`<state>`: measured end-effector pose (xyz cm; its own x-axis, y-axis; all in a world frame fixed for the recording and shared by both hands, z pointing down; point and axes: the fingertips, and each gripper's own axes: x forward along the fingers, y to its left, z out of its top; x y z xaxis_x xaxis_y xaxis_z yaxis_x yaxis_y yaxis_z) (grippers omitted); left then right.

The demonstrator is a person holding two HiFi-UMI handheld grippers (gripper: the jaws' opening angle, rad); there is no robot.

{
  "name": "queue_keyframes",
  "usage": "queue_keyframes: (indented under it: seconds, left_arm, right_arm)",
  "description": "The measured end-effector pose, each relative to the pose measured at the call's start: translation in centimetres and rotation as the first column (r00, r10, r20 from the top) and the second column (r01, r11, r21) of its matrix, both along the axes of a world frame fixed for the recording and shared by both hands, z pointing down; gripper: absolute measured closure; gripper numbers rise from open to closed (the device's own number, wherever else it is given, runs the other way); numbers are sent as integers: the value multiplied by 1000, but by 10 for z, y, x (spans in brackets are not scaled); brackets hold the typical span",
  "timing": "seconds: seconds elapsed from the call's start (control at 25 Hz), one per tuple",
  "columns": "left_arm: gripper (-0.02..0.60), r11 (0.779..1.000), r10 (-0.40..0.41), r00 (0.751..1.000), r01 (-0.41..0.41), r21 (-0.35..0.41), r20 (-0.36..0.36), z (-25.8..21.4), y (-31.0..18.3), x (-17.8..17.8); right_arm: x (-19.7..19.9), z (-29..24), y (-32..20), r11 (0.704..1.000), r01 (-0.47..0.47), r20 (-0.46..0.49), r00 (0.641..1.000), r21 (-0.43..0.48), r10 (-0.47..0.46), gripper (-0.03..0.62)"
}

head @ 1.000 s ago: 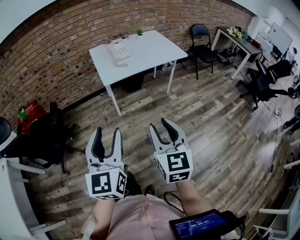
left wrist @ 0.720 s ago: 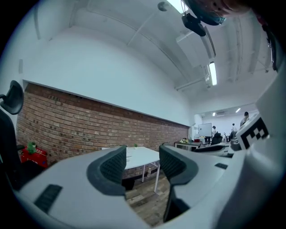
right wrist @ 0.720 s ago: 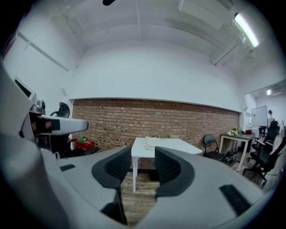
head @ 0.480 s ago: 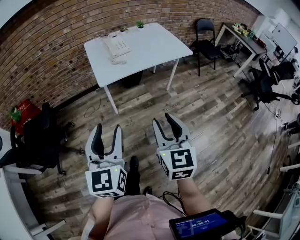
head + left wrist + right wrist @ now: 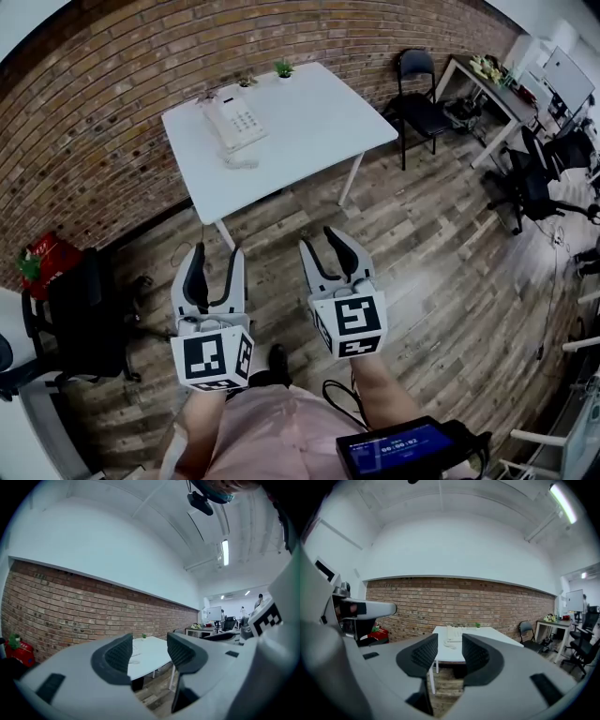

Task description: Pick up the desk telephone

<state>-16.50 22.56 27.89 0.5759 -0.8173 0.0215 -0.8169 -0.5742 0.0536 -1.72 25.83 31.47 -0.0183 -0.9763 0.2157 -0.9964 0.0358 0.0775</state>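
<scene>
Ahead, the desk telephone (image 5: 234, 122) is nearer; left gripper (image 5: 215, 258) and right gripper (image 5: 319, 242) gape empty.

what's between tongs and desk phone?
Head view: wood floor, tabletop, and a small white item lie between left tongs, right tongs and the desk telephone.

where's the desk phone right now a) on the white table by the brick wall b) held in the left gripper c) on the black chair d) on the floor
A: the desk telephone lies on the white table, while the left gripper and right gripper are over the floor short of it, jaws apart with nothing between them.
</scene>
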Motion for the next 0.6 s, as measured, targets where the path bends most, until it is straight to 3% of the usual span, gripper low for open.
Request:
queue_keyframes:
  seconds: [0.28, 0.6]
  left_arm:
    - [356, 999, 33, 999, -33, 25, -1, -10, -63, 11]
    - [354, 997, 72, 997, -72, -8, 19, 8, -91, 29]
  right_arm:
    - [6, -9, -56, 999, -26, -9, 1000, 24, 26, 433]
    - [20, -6, -81, 998, -57, -14, 998, 13, 58, 434]
